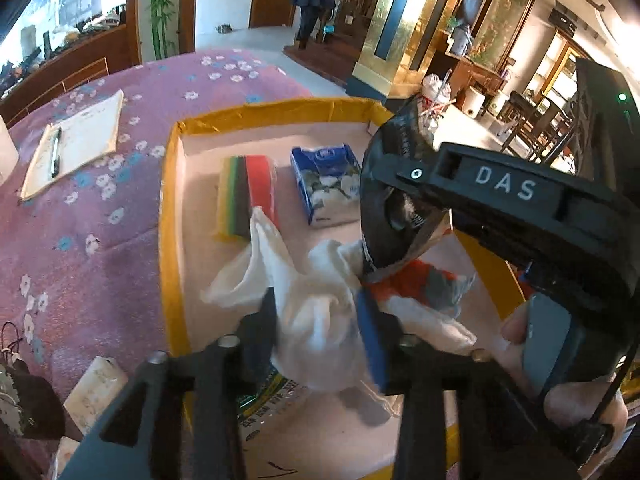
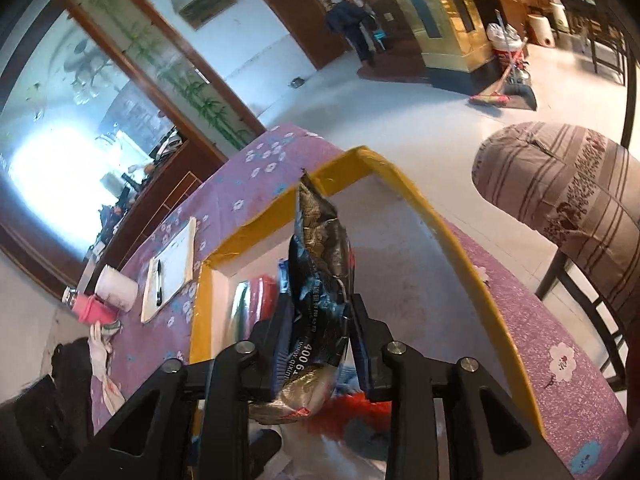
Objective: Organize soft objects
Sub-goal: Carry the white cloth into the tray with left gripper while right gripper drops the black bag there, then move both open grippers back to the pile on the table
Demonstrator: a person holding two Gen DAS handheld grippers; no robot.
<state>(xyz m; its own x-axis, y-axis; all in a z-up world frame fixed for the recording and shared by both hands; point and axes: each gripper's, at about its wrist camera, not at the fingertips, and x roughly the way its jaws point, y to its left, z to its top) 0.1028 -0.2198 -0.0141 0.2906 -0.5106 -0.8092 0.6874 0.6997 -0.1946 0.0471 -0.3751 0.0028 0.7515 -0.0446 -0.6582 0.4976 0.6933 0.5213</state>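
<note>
A yellow-rimmed cardboard box (image 1: 172,216) lies on the purple flowered tablecloth. My left gripper (image 1: 320,320) is shut on a white plastic bag (image 1: 316,312) over the box floor. My right gripper (image 2: 320,328) is shut on a black and gold foil pouch (image 2: 320,264), held above the box; the left wrist view shows the pouch (image 1: 384,188) at the right, over the white bag. In the box lie a striped sponge pack (image 1: 248,194), a blue tissue pack (image 1: 328,184) and a red and grey soft item (image 1: 424,284).
A notepad with a pen (image 1: 76,142) lies on the tablecloth left of the box. Cups (image 2: 116,288) and a pink object (image 2: 94,314) stand beyond it. A cushioned chair (image 2: 568,200) stands right of the table. A white packet (image 1: 94,392) lies near the box's near left corner.
</note>
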